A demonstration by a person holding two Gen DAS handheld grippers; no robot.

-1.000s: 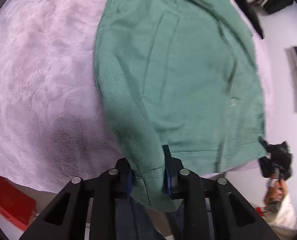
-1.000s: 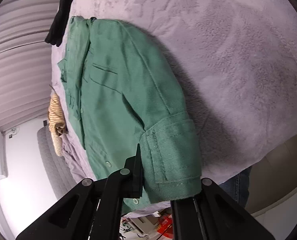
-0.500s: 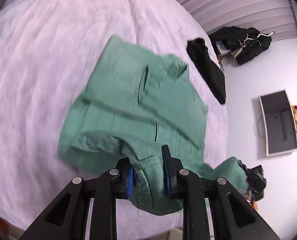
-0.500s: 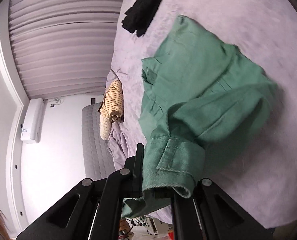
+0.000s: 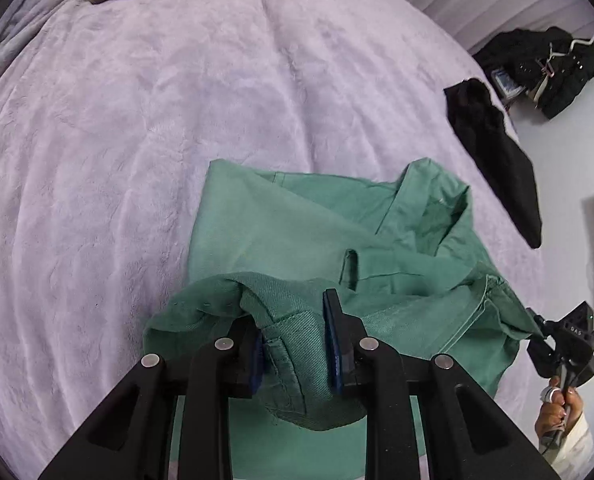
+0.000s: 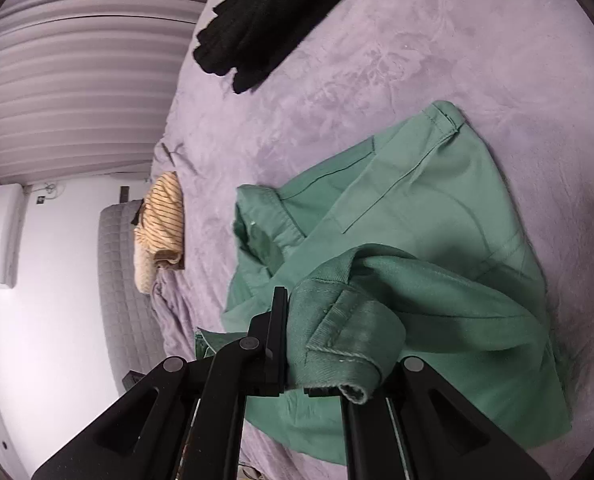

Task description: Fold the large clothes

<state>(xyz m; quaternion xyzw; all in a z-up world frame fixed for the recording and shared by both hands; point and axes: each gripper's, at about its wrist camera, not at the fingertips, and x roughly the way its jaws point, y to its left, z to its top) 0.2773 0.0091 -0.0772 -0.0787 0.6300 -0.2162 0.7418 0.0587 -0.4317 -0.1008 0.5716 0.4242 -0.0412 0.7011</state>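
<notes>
A green shirt (image 5: 297, 224) lies on the lilac bedspread (image 5: 137, 140), its lower half lifted and doubled over toward the collar (image 5: 429, 188). My left gripper (image 5: 295, 338) is shut on a bunched cuff and hem of the shirt, its blue pads pressing the cloth from both sides. In the right wrist view the same green shirt (image 6: 429, 216) spreads out ahead, and my right gripper (image 6: 329, 332) is shut on a rolled cuff of it. The right gripper (image 5: 563, 346) also shows in the left wrist view at the far right, held by a hand, with the shirt edge stretched to it.
A black garment (image 5: 493, 152) lies near the bed's far right edge, and another dark heap (image 5: 537, 68) sits beyond it. A striped yellow cloth (image 6: 163, 216) rests at the head of the bed. Curtains (image 6: 77, 80) and a wall unit (image 6: 1, 236) stand behind.
Both grippers have carried the shirt's lower end up the bed toward the collar, so the flat shirt now lies folded over itself. More bedspread shows beyond it.
</notes>
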